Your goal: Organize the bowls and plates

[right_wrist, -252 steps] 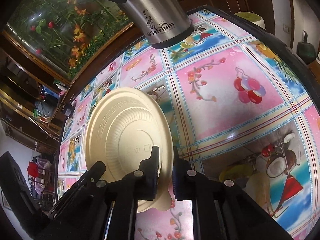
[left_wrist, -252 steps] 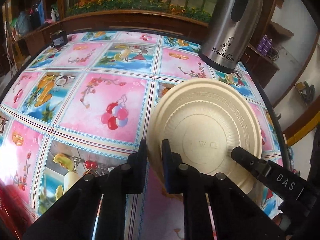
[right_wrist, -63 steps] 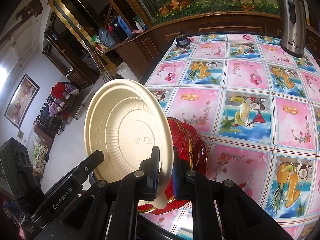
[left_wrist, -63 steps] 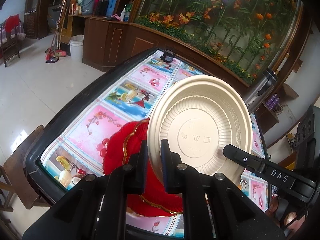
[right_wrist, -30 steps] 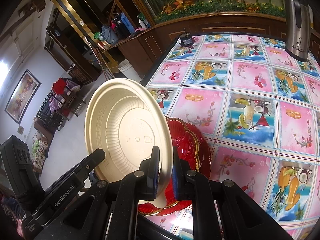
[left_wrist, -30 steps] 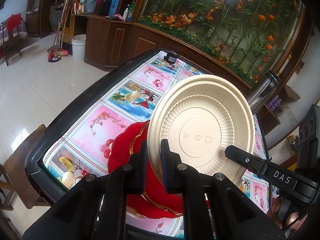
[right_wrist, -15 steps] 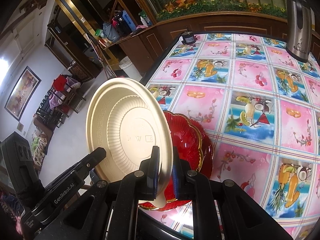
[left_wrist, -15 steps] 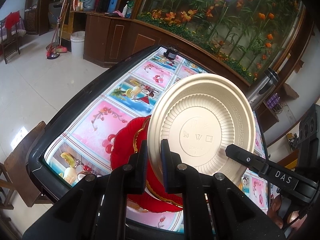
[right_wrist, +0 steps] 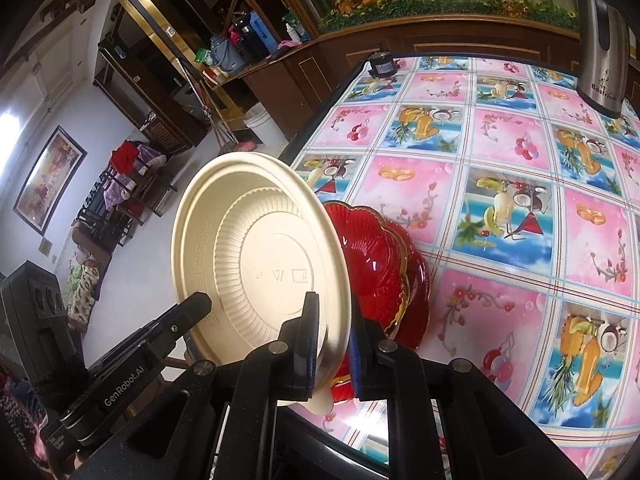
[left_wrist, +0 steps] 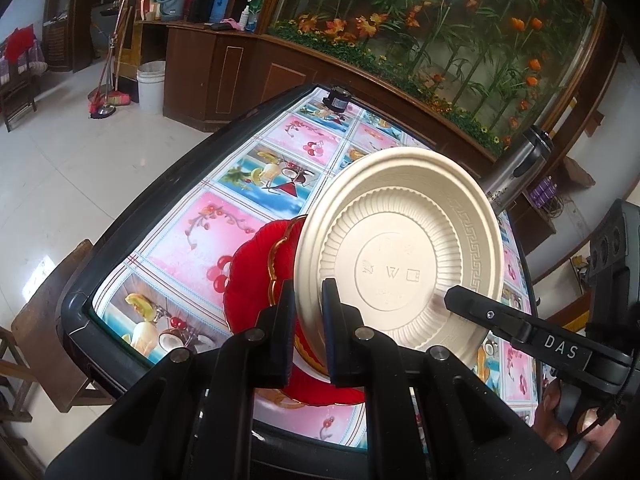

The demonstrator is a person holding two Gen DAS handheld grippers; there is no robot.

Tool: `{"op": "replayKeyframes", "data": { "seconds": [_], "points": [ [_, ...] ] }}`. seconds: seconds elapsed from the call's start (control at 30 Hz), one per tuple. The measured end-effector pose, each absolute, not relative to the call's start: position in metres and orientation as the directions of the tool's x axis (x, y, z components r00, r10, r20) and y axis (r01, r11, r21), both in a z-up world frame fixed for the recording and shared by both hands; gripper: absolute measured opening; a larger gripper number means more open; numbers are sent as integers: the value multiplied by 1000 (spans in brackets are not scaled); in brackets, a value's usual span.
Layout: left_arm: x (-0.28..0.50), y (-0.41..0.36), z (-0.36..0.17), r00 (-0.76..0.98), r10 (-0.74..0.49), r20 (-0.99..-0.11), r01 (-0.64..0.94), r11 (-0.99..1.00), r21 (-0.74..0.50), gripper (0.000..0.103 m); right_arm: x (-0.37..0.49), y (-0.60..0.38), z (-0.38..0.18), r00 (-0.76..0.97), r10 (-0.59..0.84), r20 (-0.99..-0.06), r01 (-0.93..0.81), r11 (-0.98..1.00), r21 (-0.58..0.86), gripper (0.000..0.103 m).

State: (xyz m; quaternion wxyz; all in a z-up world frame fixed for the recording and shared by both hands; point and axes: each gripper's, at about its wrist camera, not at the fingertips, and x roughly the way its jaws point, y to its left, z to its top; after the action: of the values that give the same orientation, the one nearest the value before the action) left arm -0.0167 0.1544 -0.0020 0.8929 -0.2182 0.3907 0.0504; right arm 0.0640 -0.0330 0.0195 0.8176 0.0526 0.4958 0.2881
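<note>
A cream plate [left_wrist: 400, 256] [right_wrist: 260, 264] hangs tilted in the air, its underside toward both cameras. My left gripper [left_wrist: 306, 292] is shut on its near rim. On the opposite rim my right gripper [right_wrist: 332, 304] has its jaws opening, with the rim between the pads and still touching them. Just below and behind the plate, a stack of red scalloped plates [left_wrist: 256, 272] [right_wrist: 372, 264] with gold edges sits near the table's corner. The cream plate hides part of that stack.
The table [left_wrist: 120, 208] has a fruit-print cloth and a dark raised edge. A steel thermos [right_wrist: 604, 40] [left_wrist: 516, 176] stands at the far side and a small black object [right_wrist: 382, 64] at the far corner. A wooden chair [left_wrist: 48, 280] stands beside the table.
Earlier the cream plate lay on the cloth by the thermos; both grippers carried it over the red stack. In the last second it barely moved, and the right jaws widened slightly.
</note>
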Motion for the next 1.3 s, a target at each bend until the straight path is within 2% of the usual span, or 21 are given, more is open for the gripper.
{"op": "replayKeyframes", "data": {
  "seconds": [0.17, 0.23, 1.07, 1.2, 1.23, 1.3],
  "points": [
    [-18, 152, -7, 671, -98, -735, -252, 902, -351, 10, 64, -35, 19, 343, 510, -789, -409, 837, 364, 16],
    [-17, 150, -8, 667, -96, -739, -249, 906, -343, 10, 65, -36, 18, 345, 506, -790, -403, 840, 363, 20],
    [1, 149, -7, 668, -40, -743, -292, 905, -311, 11, 78, -31, 20, 439, 442, -782, -391, 878, 277, 20],
    [5, 150, -7, 668, -29, -744, -303, 902, -307, 12, 82, -31, 22, 467, 428, -774, -389, 885, 255, 24],
    [6, 150, -7, 666, -28, -746, -303, 903, -305, 14, 82, -31, 22, 468, 427, -774, -390, 886, 252, 25],
    [7, 151, -7, 659, -29, -751, -309, 900, -306, 30, 83, -29, 21, 472, 424, -772, -394, 886, 246, 25]
  ]
}}
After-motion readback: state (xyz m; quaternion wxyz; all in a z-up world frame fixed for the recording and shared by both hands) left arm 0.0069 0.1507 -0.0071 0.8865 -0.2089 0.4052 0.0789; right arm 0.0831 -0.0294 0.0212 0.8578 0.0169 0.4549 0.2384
